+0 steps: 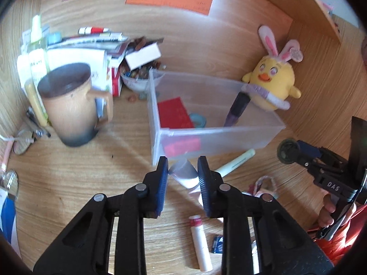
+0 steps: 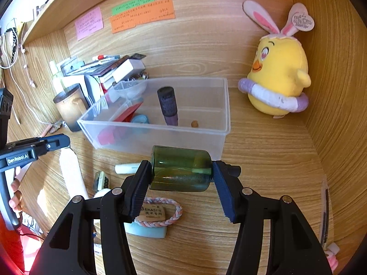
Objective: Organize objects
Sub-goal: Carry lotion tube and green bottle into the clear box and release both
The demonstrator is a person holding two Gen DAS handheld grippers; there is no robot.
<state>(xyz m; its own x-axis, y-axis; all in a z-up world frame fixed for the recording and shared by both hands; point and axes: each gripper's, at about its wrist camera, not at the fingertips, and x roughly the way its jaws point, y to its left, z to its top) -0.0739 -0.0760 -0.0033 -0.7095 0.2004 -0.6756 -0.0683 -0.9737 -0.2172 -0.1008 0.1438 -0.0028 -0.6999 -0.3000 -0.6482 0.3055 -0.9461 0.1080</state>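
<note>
A clear plastic bin [image 1: 252,135] [image 2: 220,135] stands on the wooden desk. It holds a red card [image 1: 174,112], a teal tape roll [image 1: 198,119] and a purple tube [image 2: 168,105]. My left gripper [image 1: 183,171] is shut on a small blurred, pale object [image 1: 184,174] just in front of the bin. My right gripper [image 2: 181,171] is shut on a green translucent bottle [image 2: 181,168] lying sideways, held just in front of the bin's near wall.
A pale green marker [image 1: 236,162], a white glue stick [image 1: 200,243], an eraser [image 2: 151,213] and a braided band [image 2: 172,220] lie on the desk. A brown mug [image 1: 71,105] and a stack of books [image 1: 91,43] are at the left, and a yellow chick plush [image 2: 277,78] is at the right.
</note>
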